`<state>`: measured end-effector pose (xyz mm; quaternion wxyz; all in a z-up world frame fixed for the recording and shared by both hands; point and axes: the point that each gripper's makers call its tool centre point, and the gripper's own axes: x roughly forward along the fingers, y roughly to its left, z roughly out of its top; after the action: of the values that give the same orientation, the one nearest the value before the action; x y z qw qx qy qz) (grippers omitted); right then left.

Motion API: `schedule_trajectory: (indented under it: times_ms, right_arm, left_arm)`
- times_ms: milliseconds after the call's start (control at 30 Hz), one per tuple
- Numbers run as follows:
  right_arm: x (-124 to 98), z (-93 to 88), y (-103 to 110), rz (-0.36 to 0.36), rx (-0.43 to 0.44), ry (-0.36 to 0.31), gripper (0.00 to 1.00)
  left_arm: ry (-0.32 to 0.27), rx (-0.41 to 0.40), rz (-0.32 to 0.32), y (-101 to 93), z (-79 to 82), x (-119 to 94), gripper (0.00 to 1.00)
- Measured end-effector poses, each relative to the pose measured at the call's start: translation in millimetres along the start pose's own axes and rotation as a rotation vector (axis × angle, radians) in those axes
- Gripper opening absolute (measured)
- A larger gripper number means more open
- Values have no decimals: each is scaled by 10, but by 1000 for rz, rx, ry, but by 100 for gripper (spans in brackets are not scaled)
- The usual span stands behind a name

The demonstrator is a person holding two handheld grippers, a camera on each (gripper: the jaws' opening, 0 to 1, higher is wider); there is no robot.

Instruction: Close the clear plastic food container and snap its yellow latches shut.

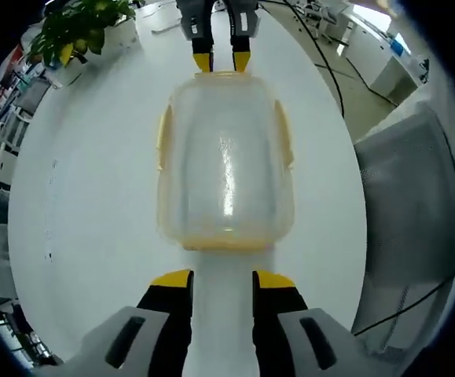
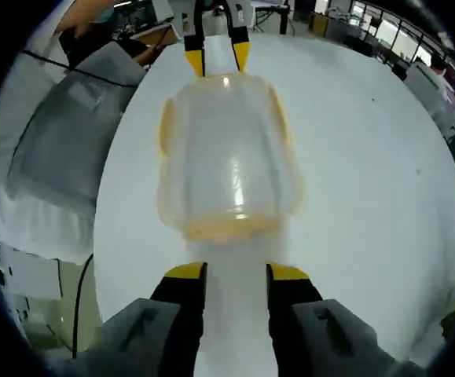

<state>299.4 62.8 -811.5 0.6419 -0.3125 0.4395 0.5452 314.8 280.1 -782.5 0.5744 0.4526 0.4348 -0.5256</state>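
A clear plastic food container (image 1: pixel 225 161) with its lid on lies on a white round table (image 1: pixel 86 196), between the two grippers. Yellow latches (image 1: pixel 164 137) run along its two long sides and look folded against the body. My left gripper (image 1: pixel 222 276) stands open just short of the container's near end, yellow-tipped fingers apart. In the left gripper view the right gripper (image 1: pixel 221 61) is at the far end, open. The right gripper view shows the same container (image 2: pixel 227 157) from the opposite side, with my right gripper (image 2: pixel 236 272) open below it and the left gripper (image 2: pixel 218 56) beyond it.
A potted green plant (image 1: pixel 74 31) stands at the table's far left edge. A grey cloth-covered chair (image 1: pixel 408 204) sits off the table's right side, seen also as a grey chair (image 2: pixel 70 149). Black cables (image 1: pixel 329 63) trail on the floor. Desks and office furniture fill the background.
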Motion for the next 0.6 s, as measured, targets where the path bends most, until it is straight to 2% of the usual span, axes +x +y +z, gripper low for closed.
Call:
schedule_trajectory:
  times_ms: [33,67,167,200,233,267,300,333,367,400,467,500,567,600]
  right_arm:
    - [-17,-20,-3,0,21,1,45]
    - [-32,-35,-9,-2,17,6,45]
    - [-93,-78,-48,-29,4,24,32]
    - [-114,-76,-65,-41,26,24,31]
    - [-145,-63,-69,-53,67,17,32]
    - [-169,-47,-54,-54,91,6,36]
    - [-192,-20,-45,-54,108,-13,40]
    - [-226,18,-26,-56,126,-46,43]
    - [-252,22,-10,-54,133,-55,45]
    - [-286,1,7,-53,150,-51,44]
    - [-326,-48,23,-57,178,-37,38]
    - [-338,-79,20,-62,203,-27,35]
    - [-367,-155,12,-73,289,-5,32]
    - [-390,-178,-9,-84,346,-8,33]
  left_arm:
    - [-2,-36,-9,-5,-37,-22,24]
    - [-8,-48,-13,-2,-54,-35,25]
    - [-28,-145,-49,-53,-90,-71,26]
    - [-42,-206,-86,-105,-78,-74,26]
    - [-45,-330,-172,-219,-78,-96,27]
    - [-48,-416,-207,-246,-80,-111,29]
    - [-39,-494,-215,-235,-113,-118,31]
    - [-4,-558,-208,-196,-208,-135,35]
    - [2,-569,-197,-169,-250,-145,38]
    - [10,-585,-157,-97,-310,-154,41]
    - [19,-615,-162,-109,-346,-184,43]
    - [14,-659,-188,-148,-332,-198,42]
    - [-53,-799,-303,-272,-184,-241,43]
    - [-89,-896,-379,-345,-84,-285,43]
